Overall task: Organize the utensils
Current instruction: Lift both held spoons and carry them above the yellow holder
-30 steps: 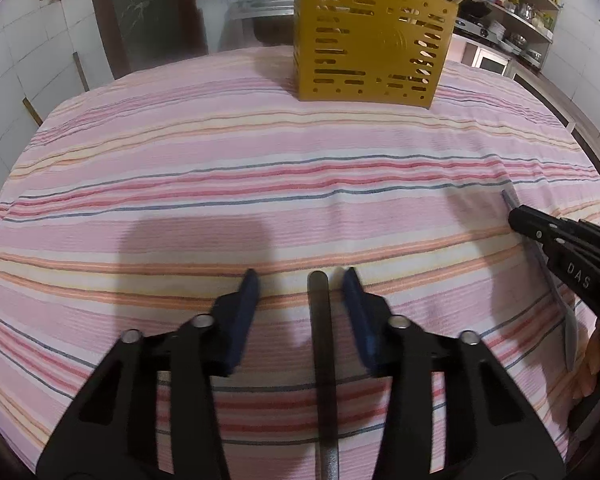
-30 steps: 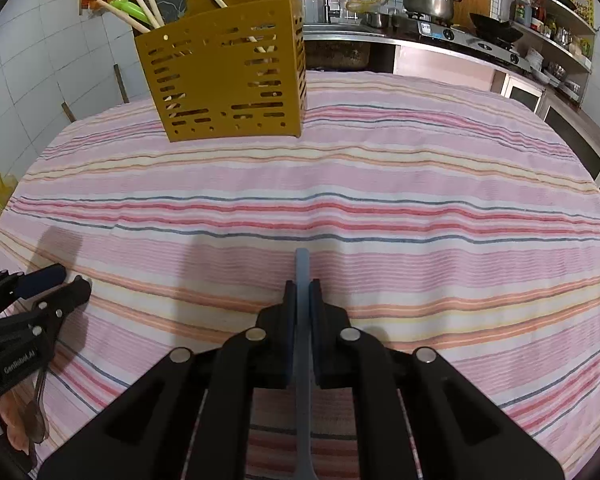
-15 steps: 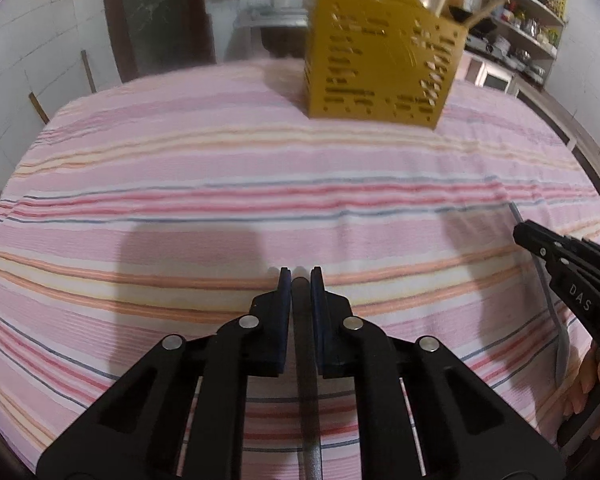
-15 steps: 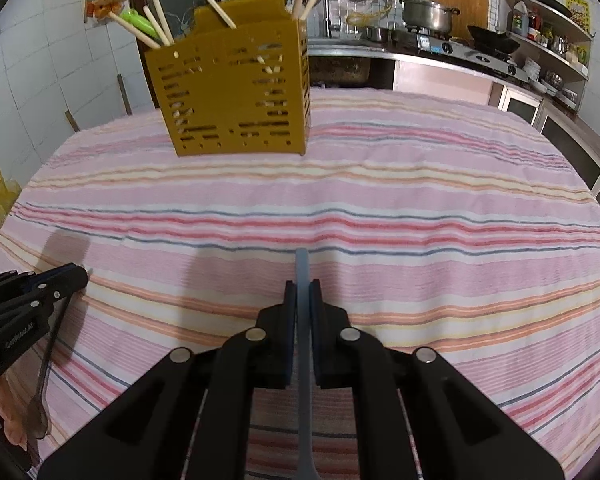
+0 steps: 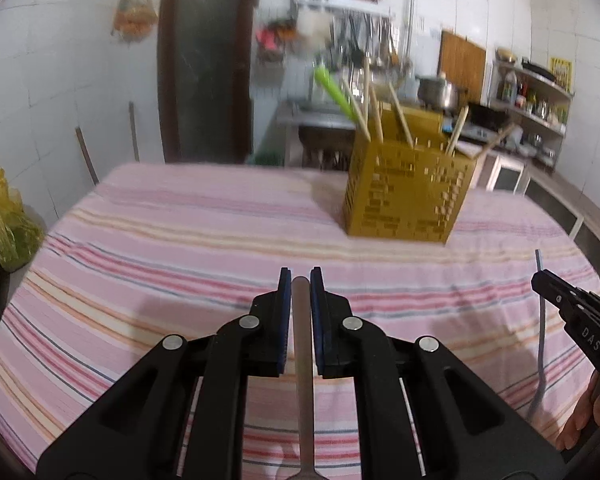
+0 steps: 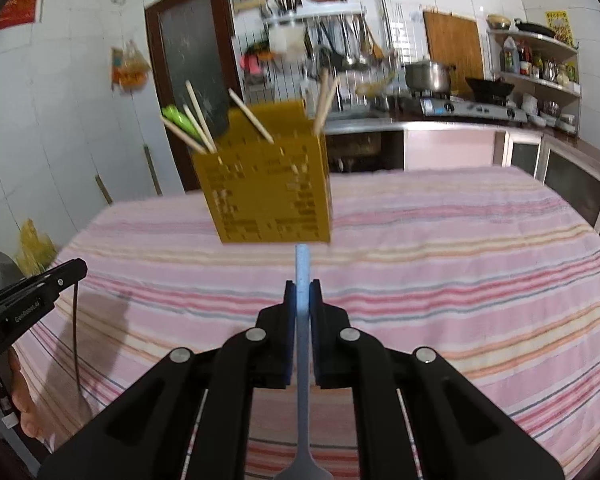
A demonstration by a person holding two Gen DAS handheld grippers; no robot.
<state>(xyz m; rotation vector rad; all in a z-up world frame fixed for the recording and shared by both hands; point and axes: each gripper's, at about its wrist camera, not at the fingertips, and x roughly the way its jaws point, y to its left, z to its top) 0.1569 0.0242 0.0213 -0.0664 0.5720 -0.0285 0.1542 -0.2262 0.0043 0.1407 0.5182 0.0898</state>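
Your counter (image 5: 180, 240) carries a striped pink cloth, and on its far side stands one yellow holder (image 5: 408, 196) with several sticks and one green utensil inside; the blur stops an exact count. Your left tool (image 5: 300, 276) is closed on one grey metal utensil (image 5: 302, 360), which lies between the pads, its handle end pointing ahead to the holder. Your right tool (image 6: 302, 286) is closed on one blue utensil (image 6: 302, 276); its long axis runs straight forward, handle tip reaching past the pads just below the holder.
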